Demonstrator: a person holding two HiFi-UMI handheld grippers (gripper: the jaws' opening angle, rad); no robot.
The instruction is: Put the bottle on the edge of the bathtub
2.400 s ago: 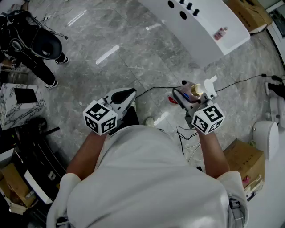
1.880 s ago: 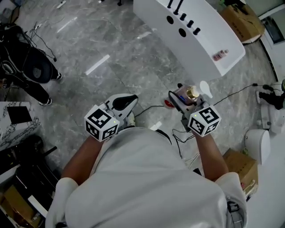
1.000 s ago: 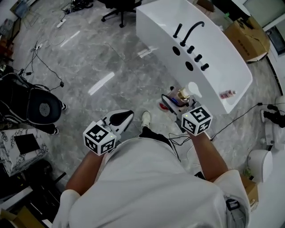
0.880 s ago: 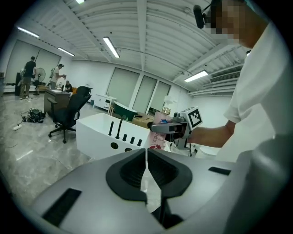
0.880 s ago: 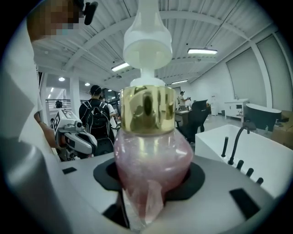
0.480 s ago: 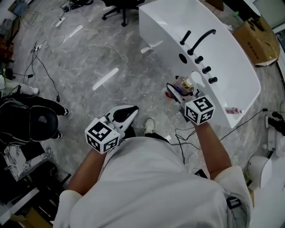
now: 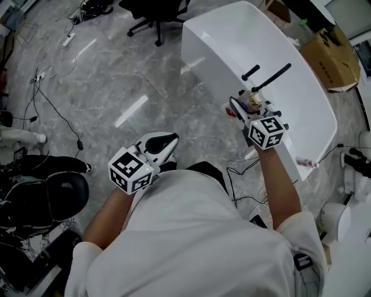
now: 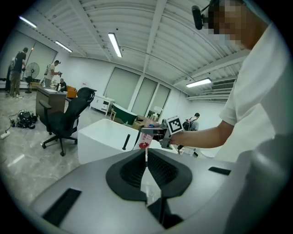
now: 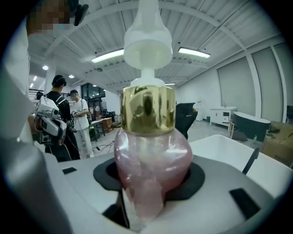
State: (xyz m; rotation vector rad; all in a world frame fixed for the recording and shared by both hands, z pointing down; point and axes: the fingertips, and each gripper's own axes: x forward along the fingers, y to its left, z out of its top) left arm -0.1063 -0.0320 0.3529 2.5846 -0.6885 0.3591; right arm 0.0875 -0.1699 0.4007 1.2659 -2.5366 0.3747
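A pink bottle (image 9: 153, 169) with a gold collar and white pump head stands upright between the jaws of my right gripper (image 9: 153, 185), which is shut on its body. In the head view the right gripper (image 7: 246, 107) holds the bottle (image 7: 253, 102) over the near rim of the white bathtub (image 7: 220, 35), right beside the black faucet (image 7: 271, 77). My left gripper (image 7: 165, 139) hangs lower left over the floor, well away from the tub. Its pads (image 8: 158, 171) meet with nothing between them. The left gripper view also shows the held bottle (image 8: 145, 138).
A black office chair (image 7: 153, 8) stands left of the tub's far end. Cables (image 7: 46, 98) trail over the marble floor. A small bottle (image 7: 307, 163) lies on the tub's near right rim. A cardboard box (image 7: 330, 58) sits behind the tub. People (image 9: 59, 123) stand at the back.
The person has walked up to the bathtub. My right gripper has carried the bottle forward, from over the floor to the tub's rim by the faucet. The left gripper stays shut and low.
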